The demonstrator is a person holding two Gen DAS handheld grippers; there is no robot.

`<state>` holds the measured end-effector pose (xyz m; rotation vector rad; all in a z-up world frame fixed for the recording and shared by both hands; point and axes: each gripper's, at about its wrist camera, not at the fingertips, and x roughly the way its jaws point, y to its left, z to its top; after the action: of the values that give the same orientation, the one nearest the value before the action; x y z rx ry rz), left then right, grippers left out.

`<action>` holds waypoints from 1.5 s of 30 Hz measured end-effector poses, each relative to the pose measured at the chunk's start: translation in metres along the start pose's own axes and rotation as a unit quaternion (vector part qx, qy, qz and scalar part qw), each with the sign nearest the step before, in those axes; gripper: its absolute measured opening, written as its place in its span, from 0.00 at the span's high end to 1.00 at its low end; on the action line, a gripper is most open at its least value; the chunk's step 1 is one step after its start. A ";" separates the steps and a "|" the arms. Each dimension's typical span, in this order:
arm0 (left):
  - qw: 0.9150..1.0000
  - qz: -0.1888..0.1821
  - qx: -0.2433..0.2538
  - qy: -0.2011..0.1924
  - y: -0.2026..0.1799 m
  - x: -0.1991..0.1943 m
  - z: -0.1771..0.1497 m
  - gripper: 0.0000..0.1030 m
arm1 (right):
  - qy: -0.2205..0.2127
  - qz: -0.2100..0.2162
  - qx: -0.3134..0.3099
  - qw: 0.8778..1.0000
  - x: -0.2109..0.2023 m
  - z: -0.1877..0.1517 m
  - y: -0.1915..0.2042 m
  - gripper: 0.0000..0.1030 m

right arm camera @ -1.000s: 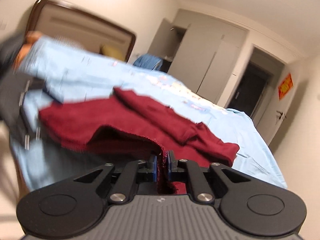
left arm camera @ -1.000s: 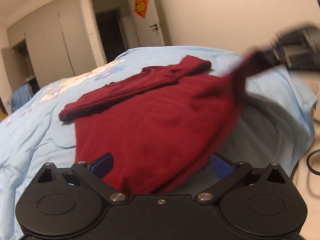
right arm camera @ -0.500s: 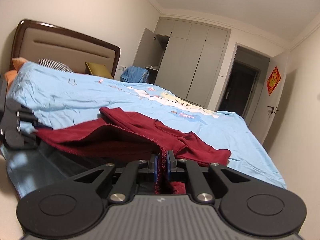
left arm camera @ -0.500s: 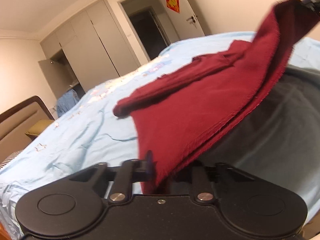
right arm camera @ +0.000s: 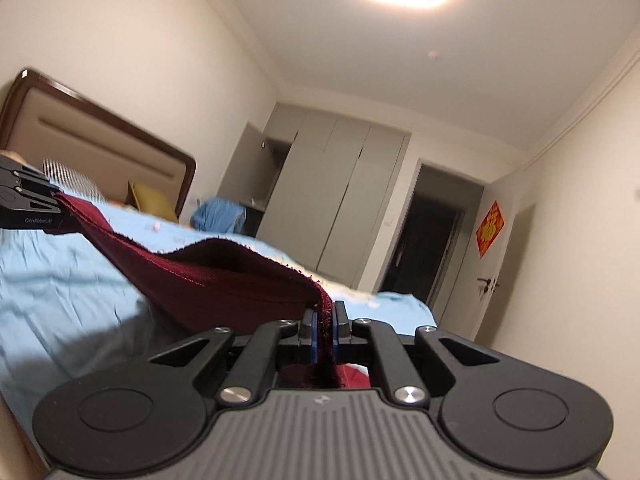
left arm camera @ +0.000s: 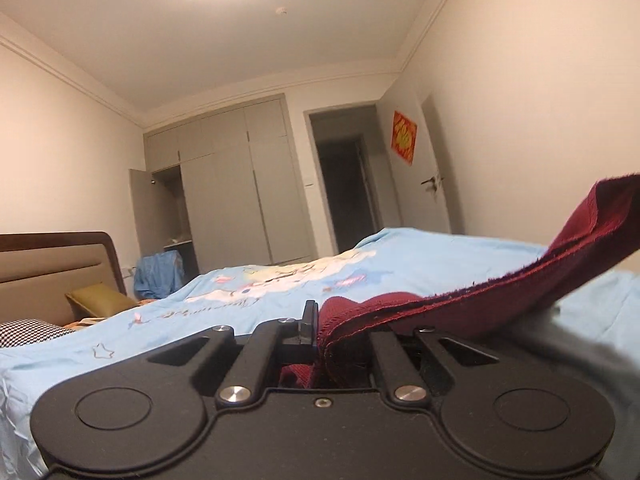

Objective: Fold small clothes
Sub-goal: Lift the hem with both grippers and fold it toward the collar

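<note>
In a lit bedroom, a dark red garment (right arm camera: 224,276) hangs stretched above the near edge of a bed (right arm camera: 60,272) covered in a light blue quilt, gripped at two corners. At far left in the right wrist view, the left gripper (right arm camera: 30,202) holds one end of the cloth; in its own view the left gripper (left arm camera: 320,332) has its jaws closed on a folded red hem, which runs up and away to the right. The right gripper (right arm camera: 325,326) has its jaws pressed tight on the other corner, red fabric pinched between the blue pads (right arm camera: 314,334). Between the two grips the garment sags slightly, its far part trailing onto the quilt. Beyond the bed stand a brown padded headboard (right arm camera: 96,144) at left, a grey wardrobe (right arm camera: 336,200) with one door ajar, a dark doorway (right arm camera: 432,232), and a red decoration (right arm camera: 490,229) on the door at right.
</note>
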<state>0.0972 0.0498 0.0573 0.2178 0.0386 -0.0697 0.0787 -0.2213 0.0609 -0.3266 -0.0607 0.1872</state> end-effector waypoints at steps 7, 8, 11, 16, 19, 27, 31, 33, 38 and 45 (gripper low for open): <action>0.999 -0.037 -0.034 0.007 0.024 -0.022 0.050 0.95 | -0.034 0.022 0.039 0.998 -0.022 0.033 -0.025 0.93; 0.998 -0.046 -0.043 0.019 0.029 -0.017 0.053 0.95 | -0.031 0.029 0.046 0.998 -0.018 0.035 -0.030 0.93; 0.996 -0.054 -0.045 0.056 0.038 0.013 0.059 0.95 | -0.022 0.040 0.044 0.998 0.012 0.033 -0.042 0.92; 0.987 -0.071 -0.052 0.133 0.054 0.100 0.066 0.95 | 0.033 0.053 0.034 0.997 0.098 0.030 -0.061 0.92; 0.983 -0.063 -0.027 0.168 0.055 0.161 0.066 0.95 | 0.071 0.048 0.024 0.996 0.158 0.026 -0.067 0.92; 0.959 -0.046 0.006 0.279 0.036 0.301 0.021 0.94 | 0.182 0.042 0.031 0.982 0.290 -0.011 -0.062 0.92; 0.947 -0.051 -0.016 0.318 0.032 0.334 -0.007 0.94 | 0.224 0.047 0.028 0.973 0.326 -0.040 -0.054 0.92; 0.942 -0.055 -0.026 0.330 0.032 0.344 -0.017 0.94 | 0.238 0.049 0.035 0.969 0.338 -0.052 -0.052 0.92; 0.933 -0.067 -0.042 0.352 0.033 0.362 -0.035 0.94 | 0.254 0.058 0.042 0.965 0.360 -0.073 -0.053 0.91; 0.925 -0.072 -0.065 0.369 0.037 0.378 -0.048 0.92 | 0.263 0.065 0.047 0.962 0.375 -0.087 -0.050 0.91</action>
<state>0.4755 0.0713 0.0012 0.0965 0.8107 -0.1277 0.4629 -0.2229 0.0053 -0.2762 0.4951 0.2272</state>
